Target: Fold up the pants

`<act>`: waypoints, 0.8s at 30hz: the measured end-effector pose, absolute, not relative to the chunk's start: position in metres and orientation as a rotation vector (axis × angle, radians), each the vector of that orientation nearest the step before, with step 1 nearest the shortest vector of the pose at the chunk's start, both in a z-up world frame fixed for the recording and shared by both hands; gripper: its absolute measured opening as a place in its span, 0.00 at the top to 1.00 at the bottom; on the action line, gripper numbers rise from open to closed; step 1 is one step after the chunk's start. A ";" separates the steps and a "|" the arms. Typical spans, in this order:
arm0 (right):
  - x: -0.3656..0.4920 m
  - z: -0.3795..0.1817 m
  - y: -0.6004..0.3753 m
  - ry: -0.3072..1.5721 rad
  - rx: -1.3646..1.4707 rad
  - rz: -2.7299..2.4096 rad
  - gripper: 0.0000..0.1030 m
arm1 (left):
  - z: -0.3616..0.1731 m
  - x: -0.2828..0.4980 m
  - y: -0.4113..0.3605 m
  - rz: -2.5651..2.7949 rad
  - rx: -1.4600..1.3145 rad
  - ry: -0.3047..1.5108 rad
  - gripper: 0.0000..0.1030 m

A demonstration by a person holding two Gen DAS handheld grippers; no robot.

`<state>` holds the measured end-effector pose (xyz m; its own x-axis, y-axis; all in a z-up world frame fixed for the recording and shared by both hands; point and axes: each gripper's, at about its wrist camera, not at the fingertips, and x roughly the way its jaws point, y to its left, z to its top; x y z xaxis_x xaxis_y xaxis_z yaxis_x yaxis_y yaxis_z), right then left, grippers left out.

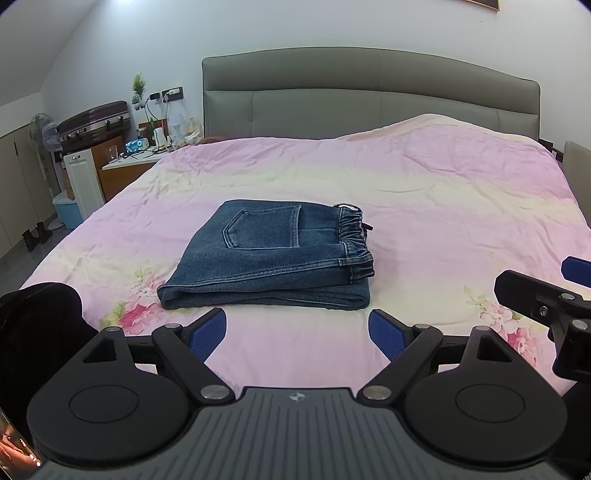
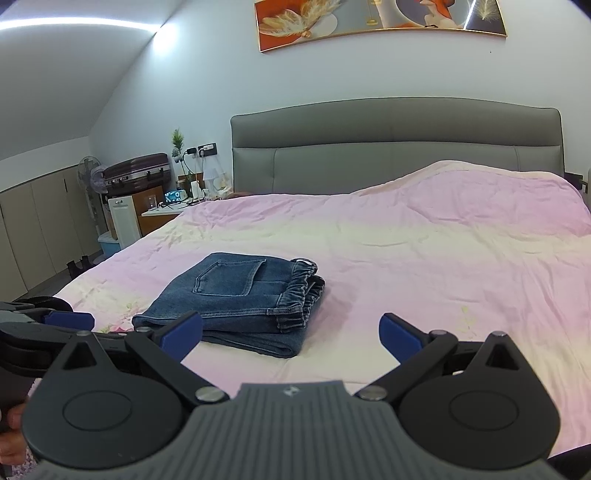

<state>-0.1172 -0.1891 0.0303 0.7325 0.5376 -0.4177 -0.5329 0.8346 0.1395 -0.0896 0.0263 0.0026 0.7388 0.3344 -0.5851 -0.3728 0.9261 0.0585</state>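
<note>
Bed cover (image 1: 424, 177): I see a pink and cream quilt with flower prints near its front left and front right edges; it rises in a hump at the far right corner.
Headboard (image 1: 369, 96): grey, padded, along the far edge of the bed.
Picture (image 2: 380, 22): an orange and grey print in a gold frame, on the wall above the headboard.
Bedside table (image 1: 129, 162): just off the bed's far left corner, crowded with small items I can't make out.
Wall sockets (image 1: 170, 94): above that table, with cables hanging down.
Small plant (image 1: 138, 86): beside the sockets.
Suitcase (image 1: 96, 120): dark, lying flat on a cabinet left of the table.
Fan (image 1: 42, 133): standing left of the suitcase.
Blue bin (image 1: 68, 210): on the floor beside the bed's left edge.
</note>
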 end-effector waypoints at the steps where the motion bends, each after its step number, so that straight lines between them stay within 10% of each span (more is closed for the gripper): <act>1: -0.117 0.031 -0.190 0.465 0.011 0.589 0.05 | 0.002 -0.090 0.026 0.386 -0.063 0.628 0.02; 24: -0.115 0.031 -0.189 0.463 0.013 0.596 0.05 | 0.002 -0.090 0.023 0.381 -0.051 0.629 0.02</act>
<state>-0.1155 -0.1894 0.0306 0.7284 0.5442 -0.4163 -0.5384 0.8304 0.1435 -0.0904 0.0229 0.0024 0.7416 0.3320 -0.5830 -0.3629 0.9294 0.0677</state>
